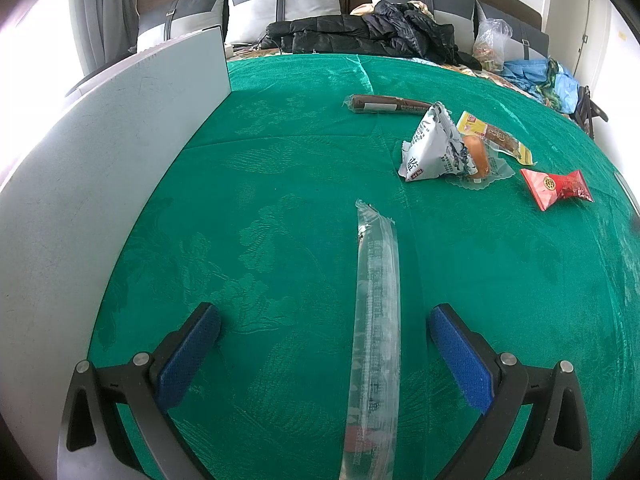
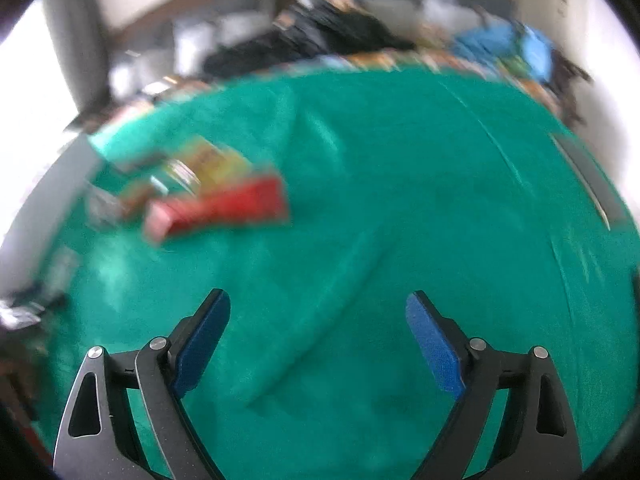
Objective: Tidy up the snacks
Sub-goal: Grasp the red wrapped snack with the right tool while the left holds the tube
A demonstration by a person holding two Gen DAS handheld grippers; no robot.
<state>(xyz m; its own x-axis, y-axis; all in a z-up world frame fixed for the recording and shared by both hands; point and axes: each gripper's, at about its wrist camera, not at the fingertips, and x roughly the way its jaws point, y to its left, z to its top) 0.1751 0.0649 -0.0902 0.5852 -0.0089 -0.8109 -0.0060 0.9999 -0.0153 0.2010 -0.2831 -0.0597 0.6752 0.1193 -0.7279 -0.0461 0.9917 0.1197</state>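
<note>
Risk: the long clear packet (image 1: 374, 344) is thin and slick, lying flat on the green cloth (image 1: 280, 208), so closing fingers may skid over it or pinch cloth. Left gripper (image 1: 324, 354) is spread wide, straddling the packet, holding nothing. Right gripper (image 2: 318, 344) is also wide, empty over bare cloth; its view is blurred. Other snacks (image 1: 444, 148) lie farther off.

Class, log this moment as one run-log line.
left tool: open, straddling long clear plastic snack tube | right tool: open, empty | green patterned tablecloth
</note>
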